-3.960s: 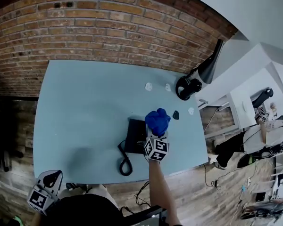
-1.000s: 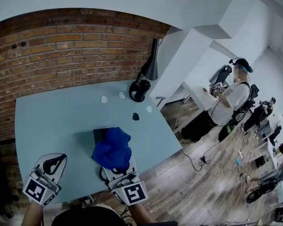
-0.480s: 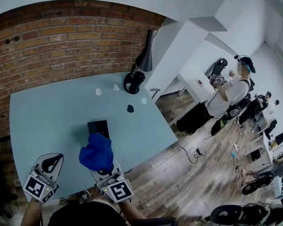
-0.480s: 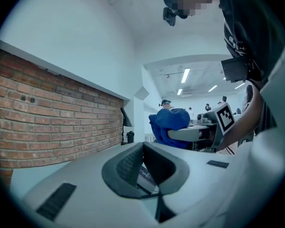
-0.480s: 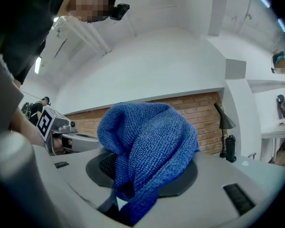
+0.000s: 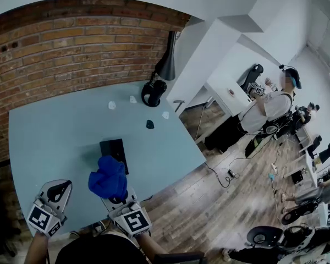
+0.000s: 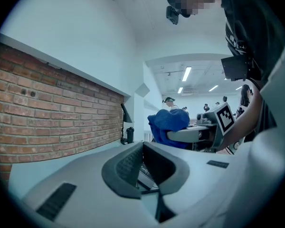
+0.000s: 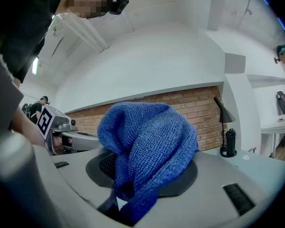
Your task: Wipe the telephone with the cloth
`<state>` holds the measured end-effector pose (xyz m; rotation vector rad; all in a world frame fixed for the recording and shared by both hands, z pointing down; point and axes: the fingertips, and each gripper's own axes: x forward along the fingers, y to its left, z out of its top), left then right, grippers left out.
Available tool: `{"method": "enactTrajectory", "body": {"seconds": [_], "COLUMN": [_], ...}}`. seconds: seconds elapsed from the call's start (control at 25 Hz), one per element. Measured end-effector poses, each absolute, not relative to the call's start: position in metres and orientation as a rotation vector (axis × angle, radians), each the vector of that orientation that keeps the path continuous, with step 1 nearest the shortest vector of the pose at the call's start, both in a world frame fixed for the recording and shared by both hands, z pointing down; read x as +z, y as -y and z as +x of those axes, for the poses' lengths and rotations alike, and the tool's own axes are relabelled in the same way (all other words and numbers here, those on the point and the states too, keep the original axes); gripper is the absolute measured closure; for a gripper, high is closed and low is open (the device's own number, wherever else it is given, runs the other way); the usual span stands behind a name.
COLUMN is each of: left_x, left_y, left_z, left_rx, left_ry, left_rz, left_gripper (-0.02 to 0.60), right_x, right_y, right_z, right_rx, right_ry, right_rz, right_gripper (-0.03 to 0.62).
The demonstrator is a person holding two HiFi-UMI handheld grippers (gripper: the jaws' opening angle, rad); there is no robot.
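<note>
Right tool (image 6: 115, 197) clenched on cloth (image 6: 107, 179), clear of telephone (image 6: 114, 149), at worktop (image 6: 55, 125) near edge. Left tool (image 6: 59, 190) closed, empty. Risk: unbraced telephone slides under wipe.

You work in even, bright light — ceiling strips (image 7: 185, 74) glow. Your fisheye views bend and darken at the edges.
</note>
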<state>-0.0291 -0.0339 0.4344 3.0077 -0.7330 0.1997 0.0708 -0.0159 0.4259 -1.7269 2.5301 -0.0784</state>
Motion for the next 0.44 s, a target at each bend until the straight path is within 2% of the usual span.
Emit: {"method": "enactTrajectory", "body": {"seconds": [0.44], "left_x": [0.447], "left_y": [0.048], "left_z": [-0.028], "left_rx": [0.25], "left_ry": [0.73], "left_rz": [2.959], "left_gripper": [0.557], "right_x": [0.438], "right_y": [0.037], "right_z": [0.067], "right_rx": [-0.14], "right_ry": [-2.548], "right_rz": [-1.702], "right_gripper": [0.393]}}
